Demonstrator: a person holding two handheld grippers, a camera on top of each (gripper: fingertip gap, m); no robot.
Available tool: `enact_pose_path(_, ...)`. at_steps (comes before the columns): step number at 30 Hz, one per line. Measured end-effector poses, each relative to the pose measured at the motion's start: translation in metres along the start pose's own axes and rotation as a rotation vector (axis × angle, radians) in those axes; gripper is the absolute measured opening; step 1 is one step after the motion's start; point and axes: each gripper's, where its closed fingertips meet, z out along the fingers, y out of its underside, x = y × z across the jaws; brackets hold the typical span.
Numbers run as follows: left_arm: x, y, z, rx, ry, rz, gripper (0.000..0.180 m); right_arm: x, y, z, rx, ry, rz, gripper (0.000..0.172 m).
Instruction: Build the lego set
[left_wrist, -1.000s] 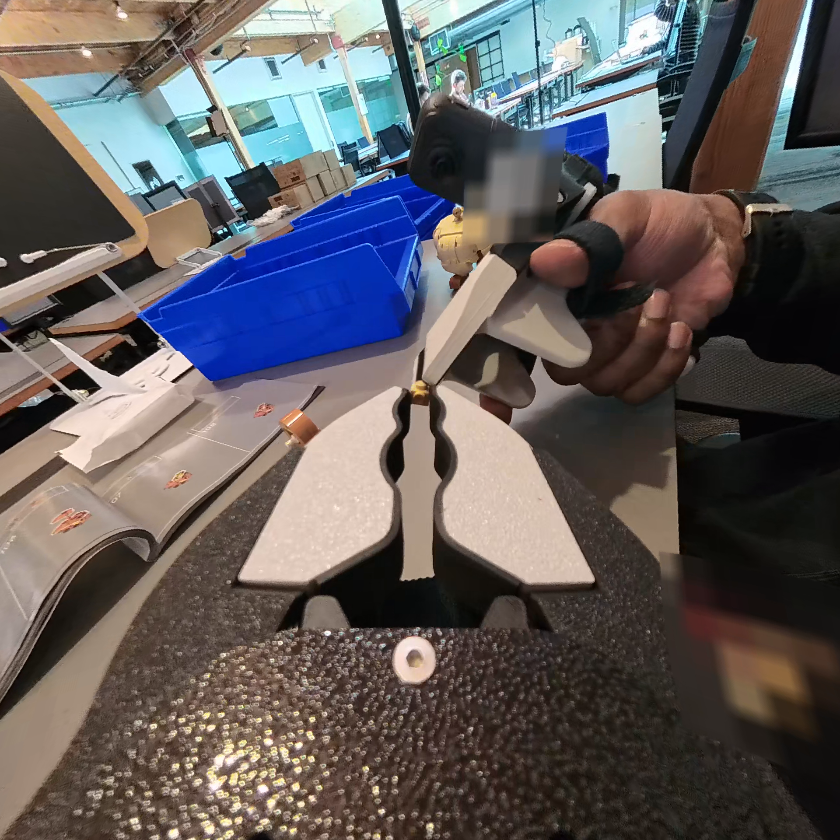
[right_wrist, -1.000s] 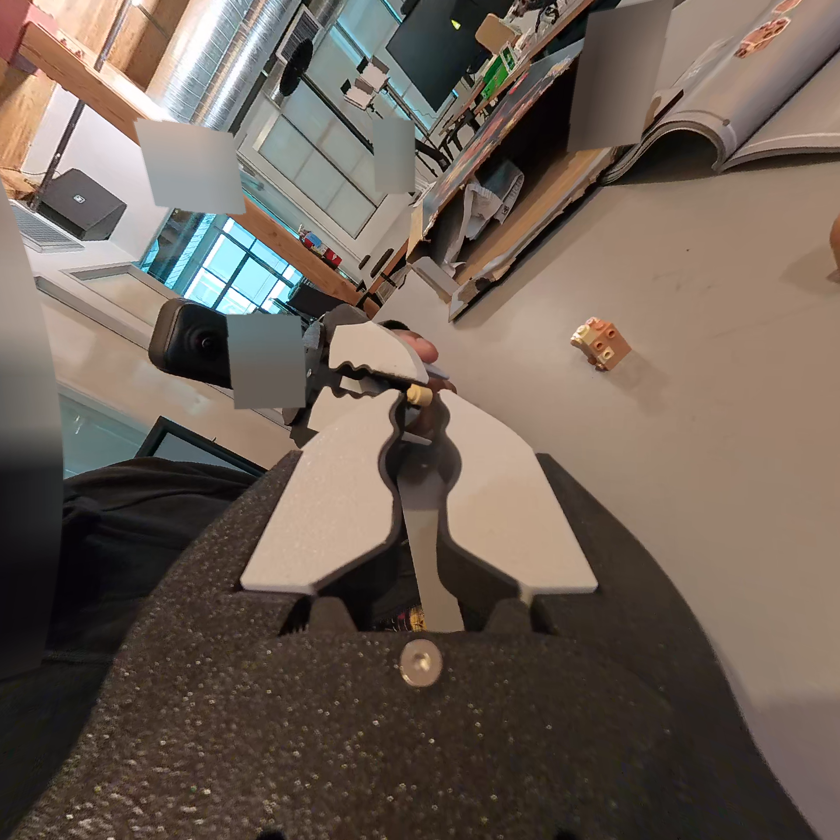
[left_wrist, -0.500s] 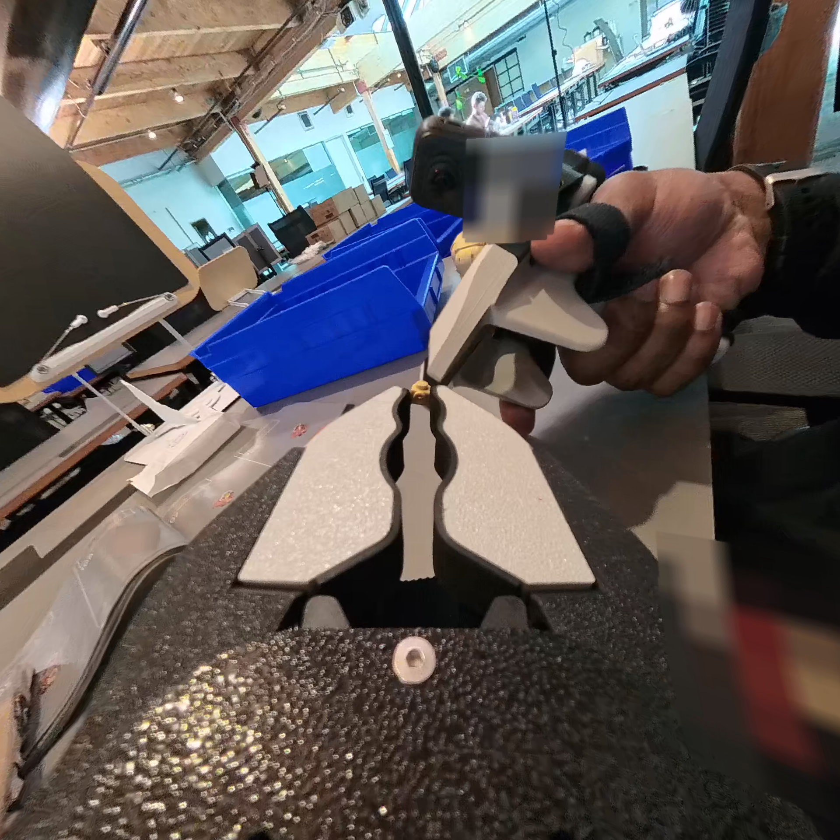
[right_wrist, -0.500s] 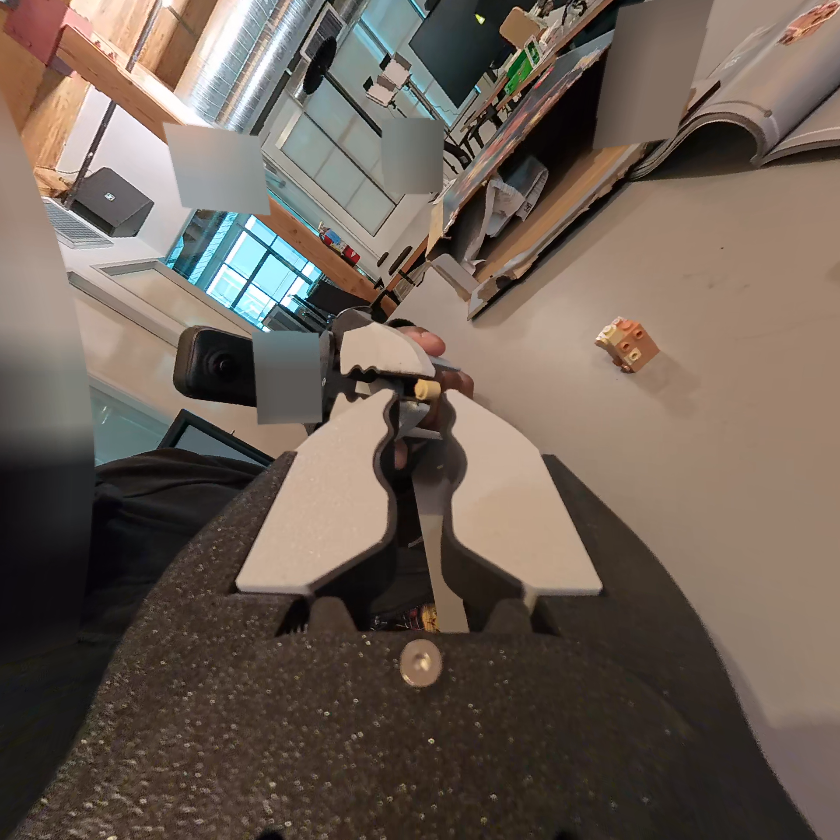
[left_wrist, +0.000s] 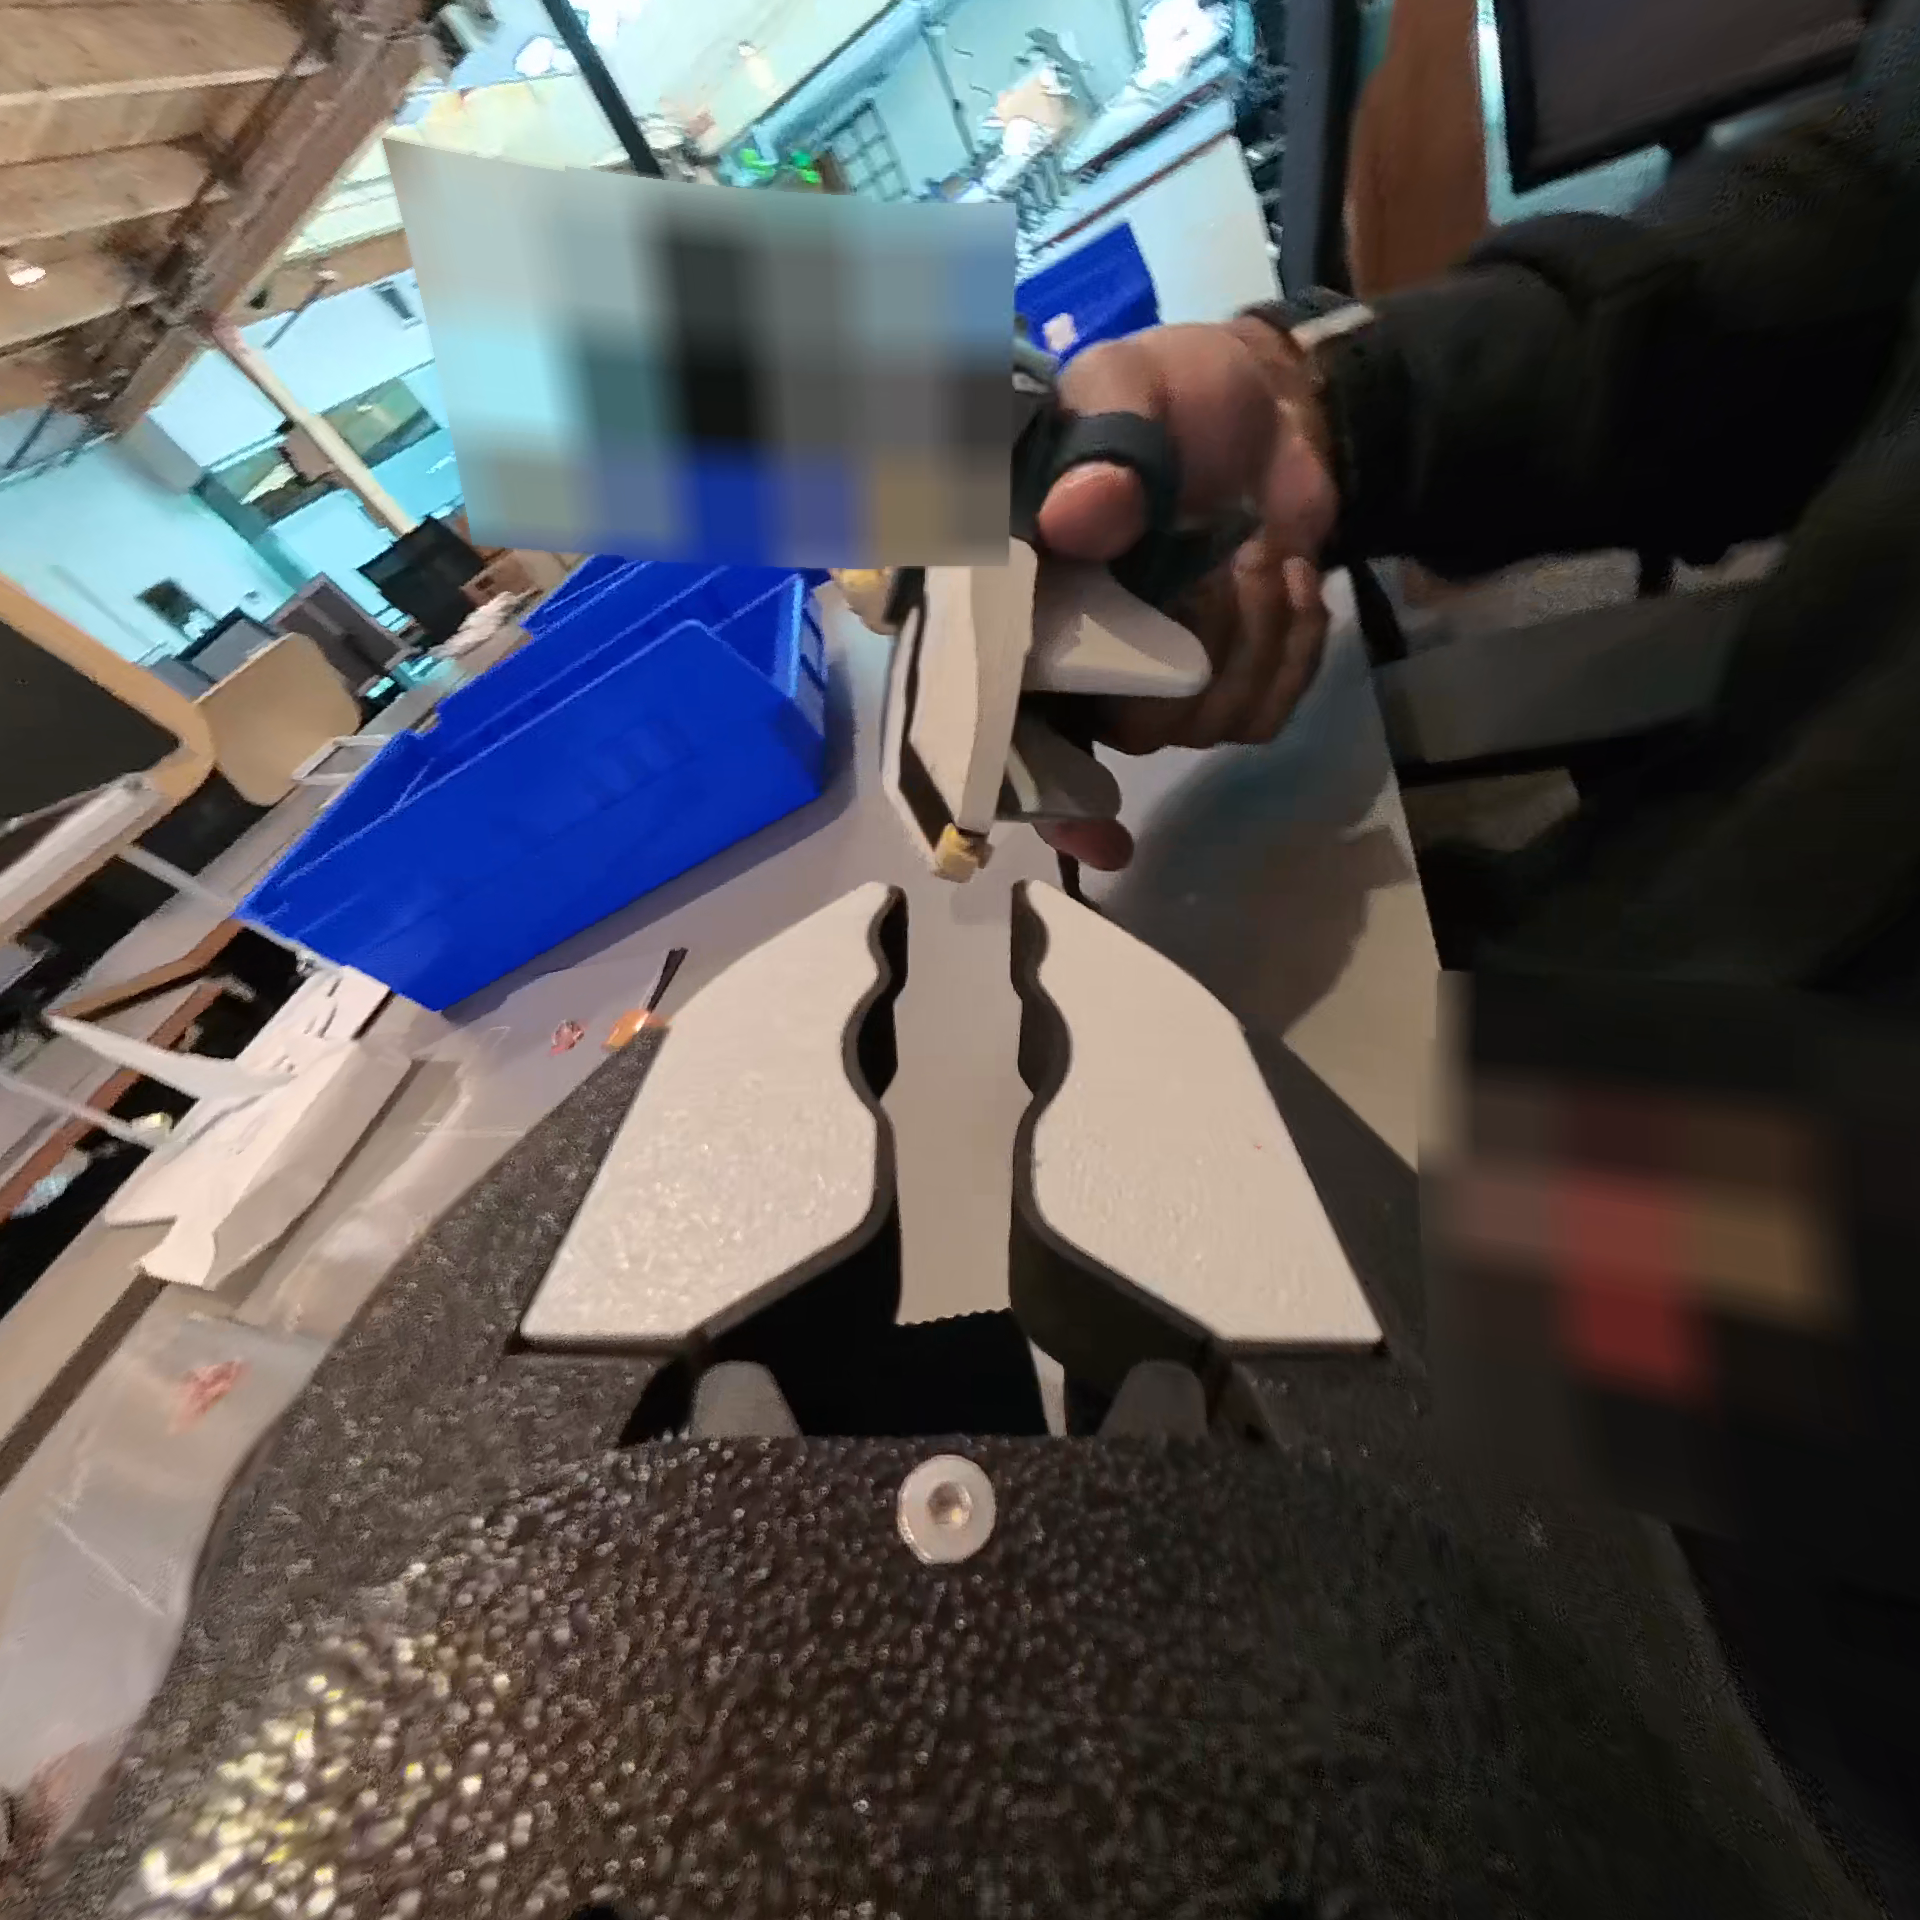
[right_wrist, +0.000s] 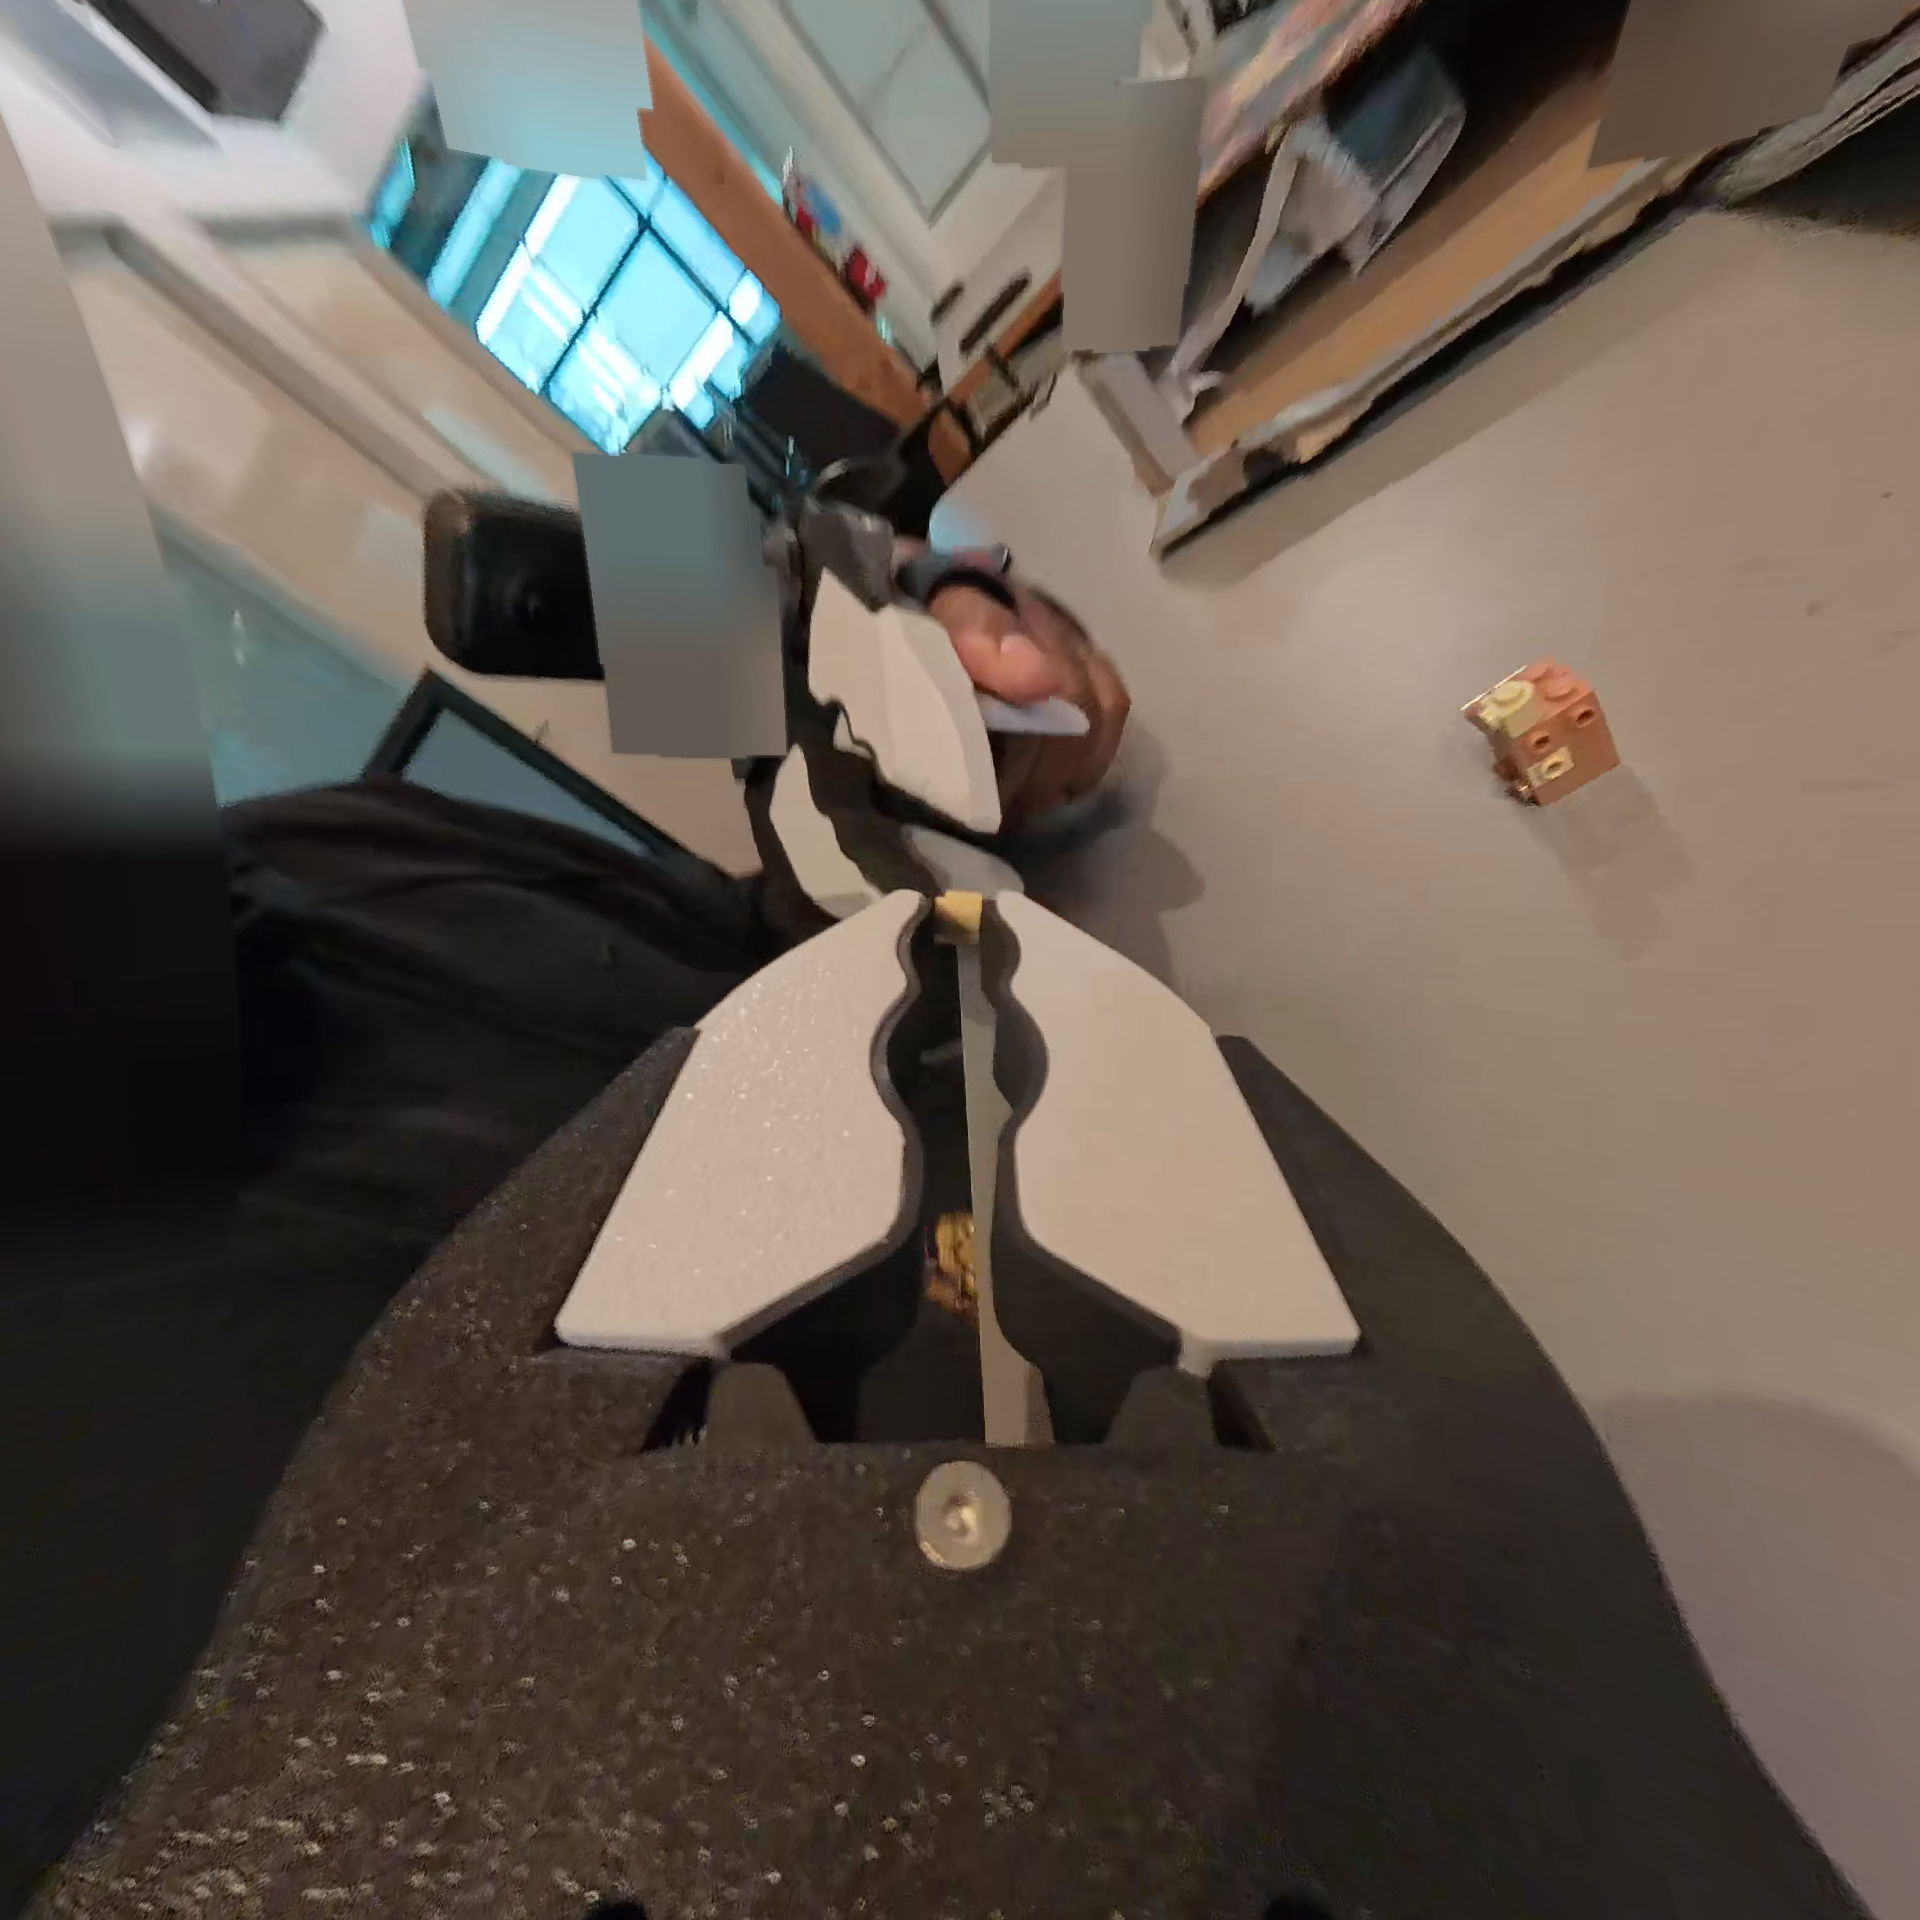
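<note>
Right gripper (right_wrist: 961, 914) pinches a small tan brick (right_wrist: 958, 918) at its tips, above the grey table (right_wrist: 1455, 1039). Left gripper (left_wrist: 961, 904) stands open, bare, just short of that brick. Only its view catches the blue bin (left_wrist: 561, 790); only the right's shows the brown brick cluster (right_wrist: 1543, 743), lying well apart.

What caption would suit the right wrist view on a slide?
Right gripper jaws pinch a small tan piece above a grey table, left gripper open just beyond.
</note>
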Motion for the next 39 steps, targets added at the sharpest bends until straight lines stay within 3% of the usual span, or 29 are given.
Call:
enact_pose_path(7, 0.0, 0.005, -0.01, -0.122, 0.182, 0.372, 0.017, -0.011, 0.014, 0.012, -0.206, -0.079, -0.049, 0.007)
enact_pose_path(11, 0.012, -0.005, -0.015, -0.033, 0.339, 0.449, 0.014, -0.015, 0.018, 0.021, -0.255, -0.119, -0.056, 0.008)
enact_pose_path(15, 0.016, 0.0, -0.016, -0.032, 0.413, 0.497, 0.013, -0.015, 0.022, 0.023, -0.277, -0.137, -0.052, 0.008)
enact_pose_path(21, 0.025, 0.007, -0.013, -0.045, 0.487, 0.539, 0.013, -0.01, 0.023, 0.022, -0.312, -0.151, -0.042, 0.008)
enact_pose_path(29, 0.023, 0.01, -0.009, -0.002, 0.447, 0.525, 0.009, -0.005, 0.025, 0.021, -0.333, -0.152, -0.029, 0.008)
enact_pose_path(39, 0.017, 0.018, -0.004, -0.013, 0.352, 0.348, 0.007, 0.005, 0.02, 0.021, -0.279, -0.12, 0.028, 0.008)
